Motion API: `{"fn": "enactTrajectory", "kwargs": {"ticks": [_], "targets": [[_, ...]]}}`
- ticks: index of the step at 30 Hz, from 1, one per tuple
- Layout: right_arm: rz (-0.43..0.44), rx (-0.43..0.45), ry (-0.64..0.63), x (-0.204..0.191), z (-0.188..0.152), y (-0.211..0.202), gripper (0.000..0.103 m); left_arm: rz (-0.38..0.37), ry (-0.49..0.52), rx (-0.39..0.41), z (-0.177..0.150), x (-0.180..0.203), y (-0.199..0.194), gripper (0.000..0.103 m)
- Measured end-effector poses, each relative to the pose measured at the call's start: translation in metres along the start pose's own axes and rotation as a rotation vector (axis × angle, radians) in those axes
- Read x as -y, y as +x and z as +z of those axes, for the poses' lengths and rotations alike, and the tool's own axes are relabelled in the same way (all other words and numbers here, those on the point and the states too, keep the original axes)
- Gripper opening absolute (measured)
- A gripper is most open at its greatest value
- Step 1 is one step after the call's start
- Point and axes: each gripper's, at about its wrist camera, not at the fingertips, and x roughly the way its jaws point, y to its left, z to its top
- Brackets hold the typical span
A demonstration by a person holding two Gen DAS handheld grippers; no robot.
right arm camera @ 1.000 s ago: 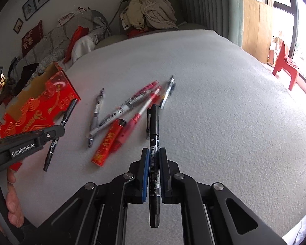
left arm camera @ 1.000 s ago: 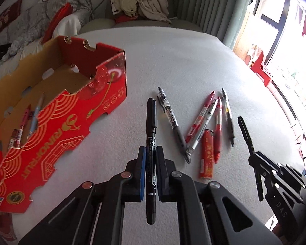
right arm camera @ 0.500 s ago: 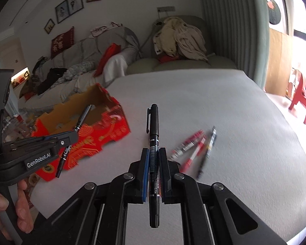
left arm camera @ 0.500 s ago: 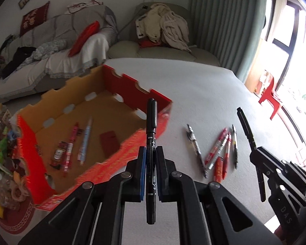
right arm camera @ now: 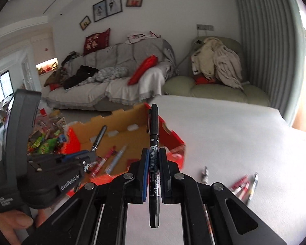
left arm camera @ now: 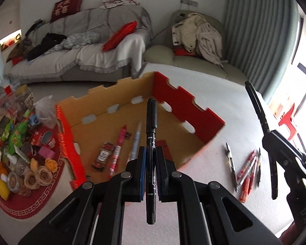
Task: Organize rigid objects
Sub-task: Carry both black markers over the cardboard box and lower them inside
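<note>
My left gripper [left arm camera: 151, 153] is shut on a black marker [left arm camera: 151, 122] and holds it above the open red cardboard box [left arm camera: 193, 110]. Several pens [left arm camera: 117, 153] and a small packet lie on the box floor. My right gripper [right arm camera: 154, 155] is shut on another black marker [right arm camera: 154, 126], raised near the box's right side [right arm camera: 173, 143]. The left gripper also shows in the right wrist view [right arm camera: 85, 159]. The right gripper shows in the left wrist view [left arm camera: 271, 143]. Several loose pens [left arm camera: 246, 169] lie on the white table, also in the right wrist view [right arm camera: 242, 185].
The white table [right arm camera: 234, 132] stretches to the right. A sofa [left arm camera: 87, 57] and an armchair with clothes [left arm camera: 197, 38] stand behind. Snacks and clutter [left arm camera: 16, 149] lie on a red mat left of the box.
Both grippers have lifted and swung left with their markers, from over the loose pens to over and beside the red box. The pens on the table now lie to the right.
</note>
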Motion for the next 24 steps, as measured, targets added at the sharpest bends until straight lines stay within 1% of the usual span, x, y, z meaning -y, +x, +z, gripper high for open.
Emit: {"fn": "enactTrajectory", "kwargs": {"ticks": [5,11,14,17,24], "targets": [[0.035,-0.004,-0.023,-0.018,0.013,0.017,0.01,0.022,-0.03,-0.006,0.005,-0.016,0.005,0.009],[0.045,-0.011,-0.074,-0.037,0.021,0.029,0.01,0.045,-0.042,-0.004,0.014,-0.027,0.012,0.009],[0.05,-0.018,-0.084,-0.043,0.024,0.033,0.01,0.065,-0.056,-0.026,0.019,-0.033,0.02,0.009],[0.046,-0.026,-0.1,-0.049,0.026,0.04,0.01,0.068,-0.068,-0.051,0.02,-0.04,0.03,0.009],[0.047,-0.061,-0.119,-0.056,0.023,0.056,0.01,0.083,-0.074,-0.07,0.02,-0.05,0.042,0.009]]}}
